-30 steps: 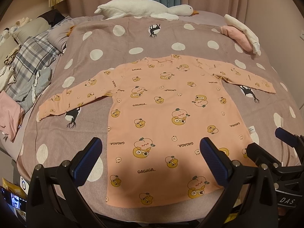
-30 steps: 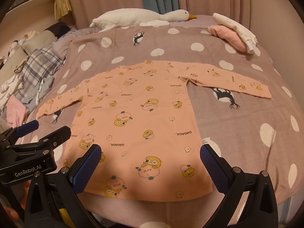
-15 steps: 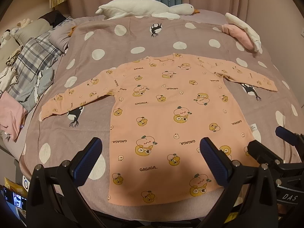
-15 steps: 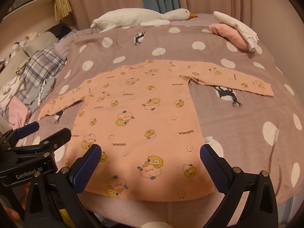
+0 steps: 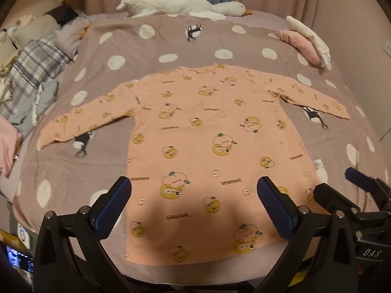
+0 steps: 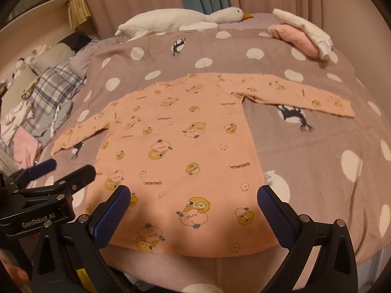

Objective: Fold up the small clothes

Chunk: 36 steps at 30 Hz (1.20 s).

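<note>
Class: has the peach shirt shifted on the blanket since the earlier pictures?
No. The peach shirt keeps its place: its sleeve cuff still lies beside the same bird print.

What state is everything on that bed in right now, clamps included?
Peach shirt: spread flat, sleeves out, unfolded.
Left gripper: open, above the hem, holding nothing.
Right gripper: open, above the hem, holding nothing.
Pink and white clothes: piled at the far corner.
Goose toy: lying on its side.

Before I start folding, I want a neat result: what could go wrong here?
The peach shirt has its hem near the bed's front edge, so a pull toward you might slide it off. A white care tag sticks out at one side seam and may show after folding. Both sleeves lie spread wide and could bunch.
</note>
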### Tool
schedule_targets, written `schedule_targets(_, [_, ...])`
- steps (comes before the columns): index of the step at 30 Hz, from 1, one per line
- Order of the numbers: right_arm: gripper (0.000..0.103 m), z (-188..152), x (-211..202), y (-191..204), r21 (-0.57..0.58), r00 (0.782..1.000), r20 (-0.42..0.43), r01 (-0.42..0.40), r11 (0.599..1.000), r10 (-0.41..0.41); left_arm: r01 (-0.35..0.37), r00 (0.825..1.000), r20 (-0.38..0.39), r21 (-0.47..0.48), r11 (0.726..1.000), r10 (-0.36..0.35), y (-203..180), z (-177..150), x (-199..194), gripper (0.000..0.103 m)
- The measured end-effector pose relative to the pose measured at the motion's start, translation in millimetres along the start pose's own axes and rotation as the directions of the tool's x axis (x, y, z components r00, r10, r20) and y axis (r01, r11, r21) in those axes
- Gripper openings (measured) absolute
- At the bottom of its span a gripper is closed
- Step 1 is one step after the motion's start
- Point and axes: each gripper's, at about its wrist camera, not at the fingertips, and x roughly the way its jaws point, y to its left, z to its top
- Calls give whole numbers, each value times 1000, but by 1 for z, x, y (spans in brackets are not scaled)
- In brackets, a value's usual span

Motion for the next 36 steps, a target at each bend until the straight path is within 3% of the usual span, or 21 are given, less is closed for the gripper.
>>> schedule_targets(7, [102, 1, 10, -23, 78, 999, -35, 3, 997, 0, 26, 999, -37, -9, 1000, -26, -2, 3, 18, 103])
schedule_targets(10, [102, 1, 7, -32, 95, 998, -12, -66, 993, 68, 93, 995, -33, -19, 995, -94, 0, 4, 19, 103])
schedule_targets(13, [102, 4, -5, -49, 128, 970, 96, -234, 964, 223, 235, 972, -12, -69, 970, -236, 6, 7, 20, 103])
schedule_targets(15, [102, 7, -11, -70, 176, 937, 195, -326, 929, 292, 350, 937, 28, -114, 930, -349, 13, 11, 21, 103])
schedule_targets(18, [102, 11, -12, -110, 290, 907, 301, -383, 877, 296, 441, 897, 62, -167, 882, -437, 17, 20, 25, 103])
schedule_targets(20, [102, 13, -8, -137, 354, 895, 330, -411, 840, 300, 462, 887, 72, -166, 871, -457, 16, 27, 28, 103])
schedule_targets(22, [102, 14, -3, -168, 418, 888, 369, -422, 804, 274, 463, 886, 69, -143, 874, -458, 11, 35, 31, 103])
schedule_targets(24, [102, 17, 5, -194, 477, 901, 371, -393, 786, 225, 465, 885, 44, -135, 875, -463, 9, 41, 40, 103])
schedule_targets(28, [102, 30, 27, -254, 608, 932, 342, -319, 727, 124, 486, 867, -24, -187, 854, -498, 11, 54, 65, 103])
schedule_targets(31, [102, 38, 45, -290, 682, 947, 316, -274, 678, 65, 453, 882, -36, -208, 867, -469, 15, 61, 79, 103])
schedule_targets(36, [102, 56, 84, -330, 752, 936, 334, -335, 568, 110, 403, 904, -42, -245, 882, -425, 28, 73, 97, 103])
